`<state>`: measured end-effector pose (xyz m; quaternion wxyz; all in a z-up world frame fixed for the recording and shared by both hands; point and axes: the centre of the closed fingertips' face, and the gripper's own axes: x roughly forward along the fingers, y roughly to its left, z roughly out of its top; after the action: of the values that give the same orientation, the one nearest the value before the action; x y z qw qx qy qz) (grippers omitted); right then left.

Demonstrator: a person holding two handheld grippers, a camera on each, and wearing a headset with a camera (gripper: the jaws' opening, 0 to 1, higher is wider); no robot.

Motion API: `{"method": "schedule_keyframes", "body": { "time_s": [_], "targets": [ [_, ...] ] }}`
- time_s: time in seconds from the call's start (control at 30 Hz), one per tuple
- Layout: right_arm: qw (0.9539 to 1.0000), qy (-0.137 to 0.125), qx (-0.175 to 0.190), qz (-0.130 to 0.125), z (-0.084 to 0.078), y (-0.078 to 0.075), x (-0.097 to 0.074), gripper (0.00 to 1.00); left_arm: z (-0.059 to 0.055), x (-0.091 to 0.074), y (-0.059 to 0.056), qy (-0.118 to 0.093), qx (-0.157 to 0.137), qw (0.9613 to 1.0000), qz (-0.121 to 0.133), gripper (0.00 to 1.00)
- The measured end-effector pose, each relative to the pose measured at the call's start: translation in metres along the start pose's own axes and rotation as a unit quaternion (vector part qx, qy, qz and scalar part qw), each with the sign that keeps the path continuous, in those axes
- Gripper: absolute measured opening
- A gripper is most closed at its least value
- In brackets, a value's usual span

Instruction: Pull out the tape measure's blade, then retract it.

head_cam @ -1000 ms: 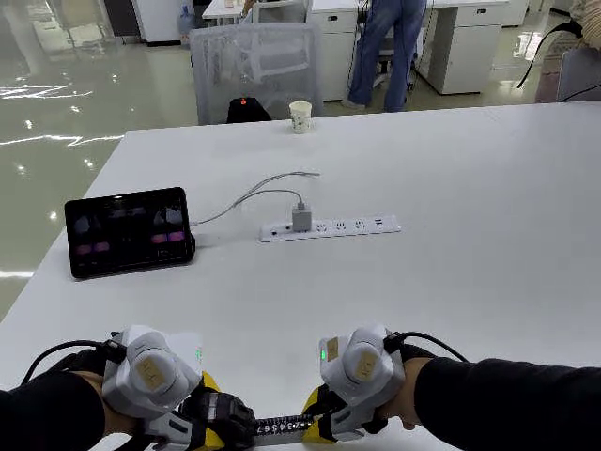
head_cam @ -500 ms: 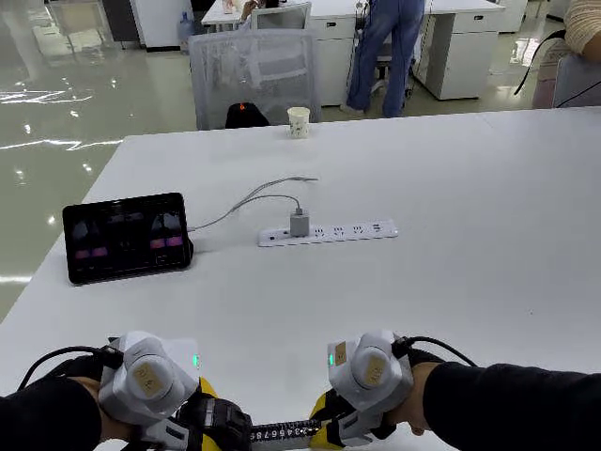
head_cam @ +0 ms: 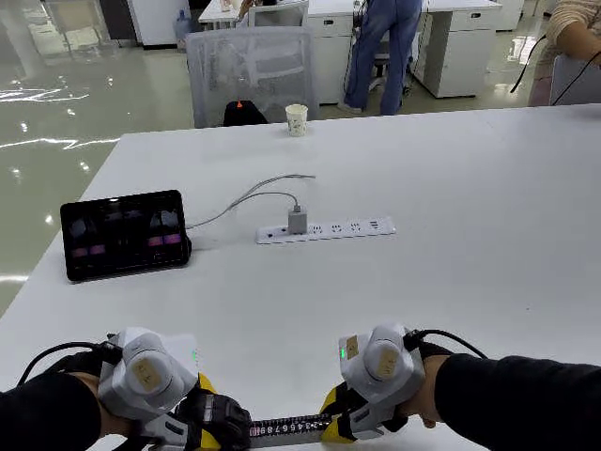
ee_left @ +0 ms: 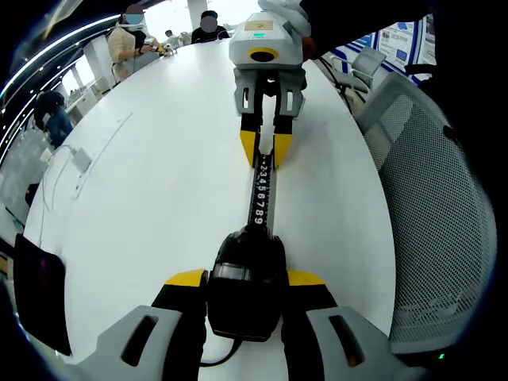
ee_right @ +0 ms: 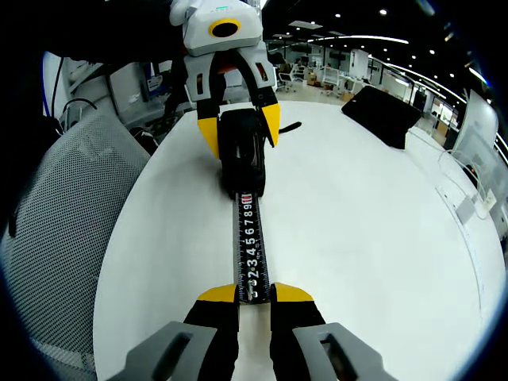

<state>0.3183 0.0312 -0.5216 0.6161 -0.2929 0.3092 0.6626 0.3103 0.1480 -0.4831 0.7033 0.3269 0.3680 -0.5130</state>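
Clamping boxy tape measure (ee_right: 242, 159), left tool (ee_left: 246, 279), right tool (ee_right: 255, 294) pinching flat blade (ee_right: 250, 242)

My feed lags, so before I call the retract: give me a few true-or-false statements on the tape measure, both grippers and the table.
1. The left gripper clamps the tape measure's case. True.
2. The blade is fully retracted. False: a numbered stretch runs from the case to the right gripper.
3. The right gripper is open, clear of the blade. False: it is shut on the blade's end.
4. A charger sits plugged into the power strip. True.
5. The paper cup lies tipped beside the tablet. False: it stands upright at the table's far edge, apart from the tablet.
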Motion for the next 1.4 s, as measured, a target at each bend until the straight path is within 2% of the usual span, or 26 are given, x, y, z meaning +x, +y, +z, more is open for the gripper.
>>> {"method": "schedule_keyframes", "body": {
  "time_s": [1.4],
  "targets": [
    [0.9998, 0.012, 0.016, -0.004, -0.028, -0.002, -0.027, 0.11, 0.0, 0.001, 0.0, -0.001, 0.0, 1.0, 0.001, 0.3]
  ]
}}
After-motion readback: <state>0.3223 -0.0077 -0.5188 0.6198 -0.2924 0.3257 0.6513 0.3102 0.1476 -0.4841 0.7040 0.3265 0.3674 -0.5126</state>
